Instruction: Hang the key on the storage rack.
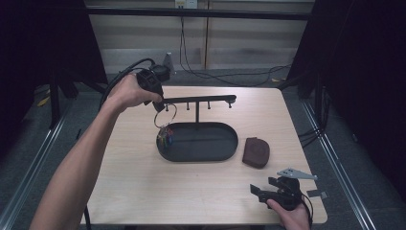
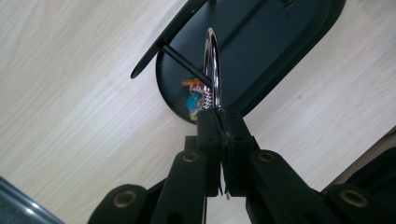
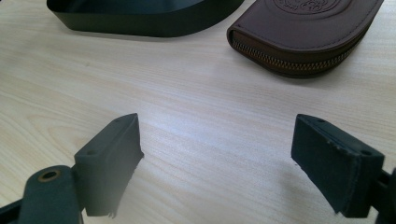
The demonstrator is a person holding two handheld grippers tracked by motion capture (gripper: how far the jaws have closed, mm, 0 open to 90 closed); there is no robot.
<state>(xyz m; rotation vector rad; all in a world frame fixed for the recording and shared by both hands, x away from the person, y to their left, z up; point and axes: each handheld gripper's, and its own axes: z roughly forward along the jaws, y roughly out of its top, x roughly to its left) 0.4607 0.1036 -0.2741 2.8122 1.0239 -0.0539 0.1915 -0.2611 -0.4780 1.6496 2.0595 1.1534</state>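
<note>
Left gripper (image 2: 219,122) clamped on a key ring (image 2: 212,70) beside the stand's bar (image 1: 198,99); right gripper (image 3: 217,154) agape over bare table (image 3: 196,107).

Left arm stretched forward from the lower left, hand (image 1: 128,91) raised at the bar's left end, jaws pinched together on the silver ring. Seen close in the left gripper view: ring upright out of the jaw tips, a small spring and orange and blue tags low on it. From above: ring and coloured tags dangling over the left rim of the tray (image 1: 225,153). Right hand low at the near right table edge. Jaws wide apart in the right gripper view, gripping nothing. Beyond them, a brown zipped pouch (image 3: 308,32) just beside the tray's wall. Tray an oval black dish, post rising from it.
</note>
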